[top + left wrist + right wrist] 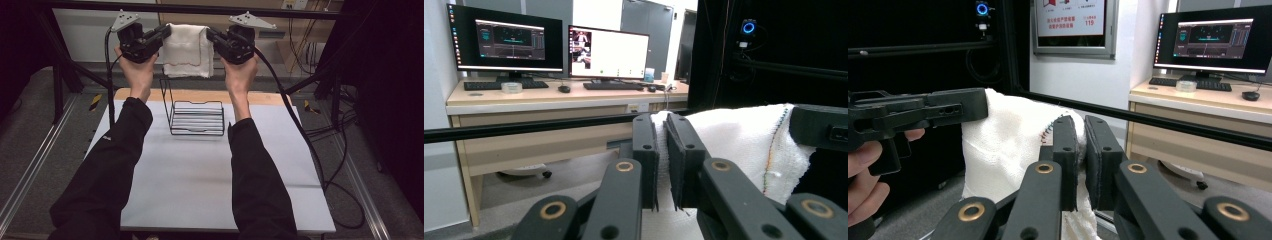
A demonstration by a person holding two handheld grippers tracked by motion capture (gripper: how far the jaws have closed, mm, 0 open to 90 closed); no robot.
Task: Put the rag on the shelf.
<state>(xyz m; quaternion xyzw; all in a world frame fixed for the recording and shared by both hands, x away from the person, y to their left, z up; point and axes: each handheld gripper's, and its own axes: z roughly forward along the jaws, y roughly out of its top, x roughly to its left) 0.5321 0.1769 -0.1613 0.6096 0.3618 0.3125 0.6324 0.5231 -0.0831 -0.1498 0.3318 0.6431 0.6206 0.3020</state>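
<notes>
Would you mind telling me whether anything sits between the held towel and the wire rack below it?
Nothing visible does. The white towel hangs in the air between the left tool and right tool, both shut on its upper edge, and the black wire rack on the table appears empty.

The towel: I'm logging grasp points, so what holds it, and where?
Both grippers hold the white towel: left gripper pinches its left top edge, right gripper its right top edge.

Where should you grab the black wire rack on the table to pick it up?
Probably by the tall upright wire frame at the back of the wire rack, coming from above. It sticks up clear of the table, so jaws can close around one thin wire there.
</notes>
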